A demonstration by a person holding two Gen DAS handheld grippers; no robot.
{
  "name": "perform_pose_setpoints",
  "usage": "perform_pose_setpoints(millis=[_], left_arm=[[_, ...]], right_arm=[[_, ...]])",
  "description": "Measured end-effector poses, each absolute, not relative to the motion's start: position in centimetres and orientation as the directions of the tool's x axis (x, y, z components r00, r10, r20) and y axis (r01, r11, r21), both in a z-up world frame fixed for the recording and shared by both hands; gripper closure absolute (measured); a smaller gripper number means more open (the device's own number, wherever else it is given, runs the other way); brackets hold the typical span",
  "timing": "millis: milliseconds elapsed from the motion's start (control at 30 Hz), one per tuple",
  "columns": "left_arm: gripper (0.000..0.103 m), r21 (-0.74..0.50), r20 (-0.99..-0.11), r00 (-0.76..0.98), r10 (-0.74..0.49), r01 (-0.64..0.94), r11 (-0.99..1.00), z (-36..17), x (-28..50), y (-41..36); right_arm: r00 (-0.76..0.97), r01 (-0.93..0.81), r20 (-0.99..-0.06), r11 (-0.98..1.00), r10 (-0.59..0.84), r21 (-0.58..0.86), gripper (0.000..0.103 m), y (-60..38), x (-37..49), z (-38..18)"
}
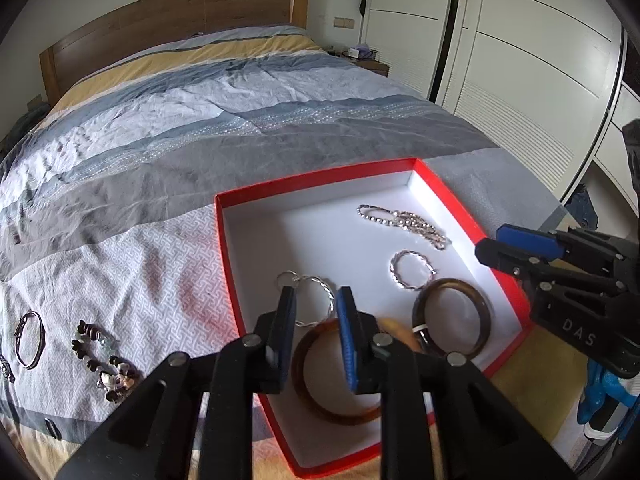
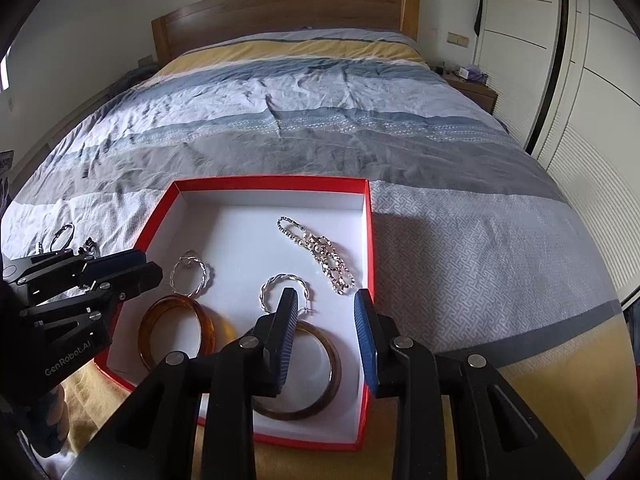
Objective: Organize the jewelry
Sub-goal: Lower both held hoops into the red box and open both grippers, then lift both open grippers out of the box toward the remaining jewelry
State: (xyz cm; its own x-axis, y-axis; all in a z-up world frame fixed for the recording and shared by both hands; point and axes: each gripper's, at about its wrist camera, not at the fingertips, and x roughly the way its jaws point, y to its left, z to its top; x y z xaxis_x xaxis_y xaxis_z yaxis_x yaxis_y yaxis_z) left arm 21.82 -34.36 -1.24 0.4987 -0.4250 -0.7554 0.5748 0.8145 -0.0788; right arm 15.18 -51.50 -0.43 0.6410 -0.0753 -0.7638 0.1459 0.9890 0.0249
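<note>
A red box with a white inside [image 1: 256, 232] [image 2: 280, 236] lies on the bed. In it are an amber bangle [image 1: 316, 400] [image 2: 208, 320], a dark brown bangle [image 1: 480, 308] [image 2: 334, 364], two twisted silver hoops [image 1: 400, 276] [image 2: 200, 276] and a silver bead chain [image 1: 404, 220] [image 2: 320, 252]. My left gripper [image 1: 316, 300] [image 2: 132, 268] is open and empty above the amber bangle. My right gripper [image 2: 326, 300] [image 1: 486, 242] is open and empty above the brown bangle at the box's right side.
On the bedspread left of the box lie a silver bangle [image 1: 29, 340] [image 2: 62, 236], a dark bead bracelet [image 1: 104, 360] and small dark pieces at the edge. A wooden headboard [image 2: 288, 12], a nightstand [image 2: 472, 88] and white wardrobe doors [image 1: 520, 60] stand beyond.
</note>
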Motion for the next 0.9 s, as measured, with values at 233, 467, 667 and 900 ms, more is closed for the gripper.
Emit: perform_pose_setpoints(millis=[233, 467, 667, 900], left_arm=[[0.082, -0.095, -0.745, 0.499, -0.443, 0.579, 0.81, 0.9, 20.0, -33.0], [0.082, -0.095, -0.735, 0.514, -0.442, 0.568, 0.818, 3.1, 18.5, -30.7], [0.082, -0.09, -0.73, 0.537, -0.423, 0.538, 0.838, 4.7, 17.5, -27.6], [0.082, -0.076, -0.72, 0.576, -0.388, 0.489, 0.869, 7.1, 15.5, -23.1]], right_arm=[[0.635, 0.163, -0.768, 0.986, -0.082, 0.03, 0.073, -51.0, 13.0, 0.5], [0.626, 0.154, -0.776, 0.988, -0.073, 0.031, 0.072, -48.9, 11.3, 1.3], [0.627, 0.129, -0.777, 0.991, -0.06, 0.027, 0.072, -46.3, 10.0, 2.7], [0.647, 0.095, -0.761, 0.995, -0.04, 0.029, 0.07, -42.7, 8.5, 5.4]])
